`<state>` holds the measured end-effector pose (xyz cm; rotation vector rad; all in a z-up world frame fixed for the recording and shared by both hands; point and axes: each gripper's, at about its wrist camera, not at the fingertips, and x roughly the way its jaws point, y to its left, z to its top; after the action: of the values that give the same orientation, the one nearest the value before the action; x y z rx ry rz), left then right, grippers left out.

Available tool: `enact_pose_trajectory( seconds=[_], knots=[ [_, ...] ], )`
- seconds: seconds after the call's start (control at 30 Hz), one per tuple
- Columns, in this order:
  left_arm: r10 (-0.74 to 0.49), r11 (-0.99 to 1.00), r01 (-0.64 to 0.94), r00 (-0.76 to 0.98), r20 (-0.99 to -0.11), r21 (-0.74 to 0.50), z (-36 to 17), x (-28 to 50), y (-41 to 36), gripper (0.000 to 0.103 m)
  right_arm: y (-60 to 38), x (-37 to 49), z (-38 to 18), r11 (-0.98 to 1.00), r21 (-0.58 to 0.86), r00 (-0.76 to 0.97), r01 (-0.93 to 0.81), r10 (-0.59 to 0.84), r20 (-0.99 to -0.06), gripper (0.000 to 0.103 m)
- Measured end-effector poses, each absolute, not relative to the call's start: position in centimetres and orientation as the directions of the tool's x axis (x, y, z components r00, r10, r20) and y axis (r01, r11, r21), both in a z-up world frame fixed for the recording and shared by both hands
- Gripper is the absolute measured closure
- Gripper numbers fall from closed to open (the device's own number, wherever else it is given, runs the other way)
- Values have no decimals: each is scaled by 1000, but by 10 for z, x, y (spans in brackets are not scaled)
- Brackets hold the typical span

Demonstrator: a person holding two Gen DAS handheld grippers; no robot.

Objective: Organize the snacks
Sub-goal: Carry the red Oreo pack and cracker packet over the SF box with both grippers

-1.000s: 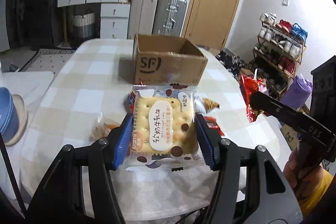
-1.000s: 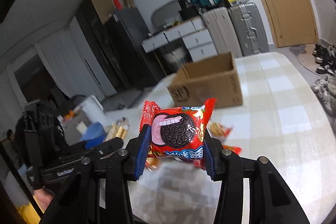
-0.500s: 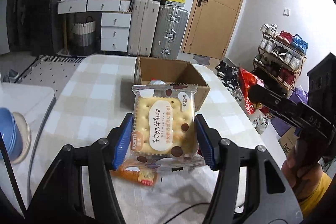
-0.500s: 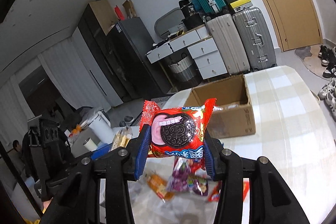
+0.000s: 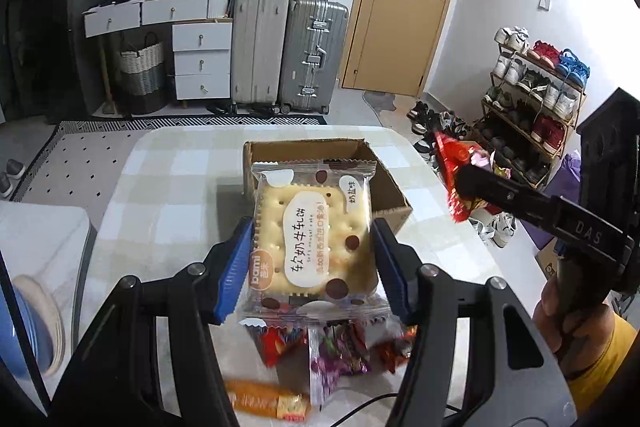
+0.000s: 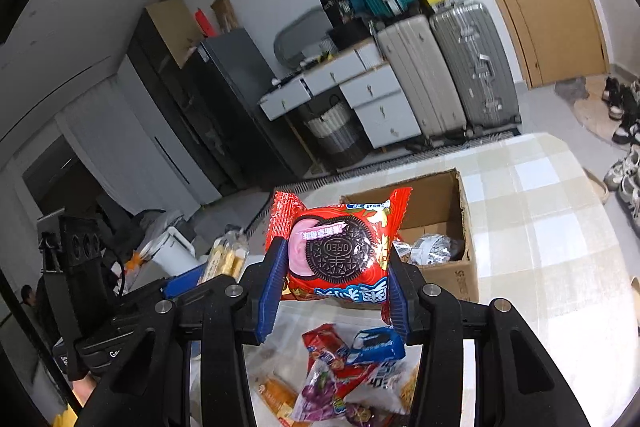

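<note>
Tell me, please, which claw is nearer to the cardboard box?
Hard to call; perhaps the left. The left claw, holding a cracker pack, faces the cardboard box squarely; the right claw, holding an Oreo pack, approaches from its right side.

Home: suitcases [image 5: 288,47], shoe rack [image 5: 536,99], drawers [image 5: 200,63].

Two wrist fisheyes, looking down-forward, both sharing cardboard box [image 5: 320,163] [image 6: 436,211], suitcases behind

Lighting: even, soft indoor daylight; faint shadows. Quality: strong fisheye bending, black vignette corners; motion-blurred loose snack packets [image 5: 320,355] near bottom edge.
</note>
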<state>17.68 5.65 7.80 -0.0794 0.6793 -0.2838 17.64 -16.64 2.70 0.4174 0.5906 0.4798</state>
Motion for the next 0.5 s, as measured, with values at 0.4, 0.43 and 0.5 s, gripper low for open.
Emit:
enact_pose_trajectory(
  seconds=[0.4,0.43,0.5],
  knots=[
    [-269,962,223,663,-699,-158,44,301,27,47,-171,269,-7,860,471,677,-196,466,-570,58],
    [-269,962,225,653,-708,-158,38,311,25,47,-172,276,-11,863,470,674,-185,459,-578,58],
    [-262,963,217,639,-723,-157,26,331,20,47,-173,286,-19,864,472,669,-176,457,-586,58]
  ],
)
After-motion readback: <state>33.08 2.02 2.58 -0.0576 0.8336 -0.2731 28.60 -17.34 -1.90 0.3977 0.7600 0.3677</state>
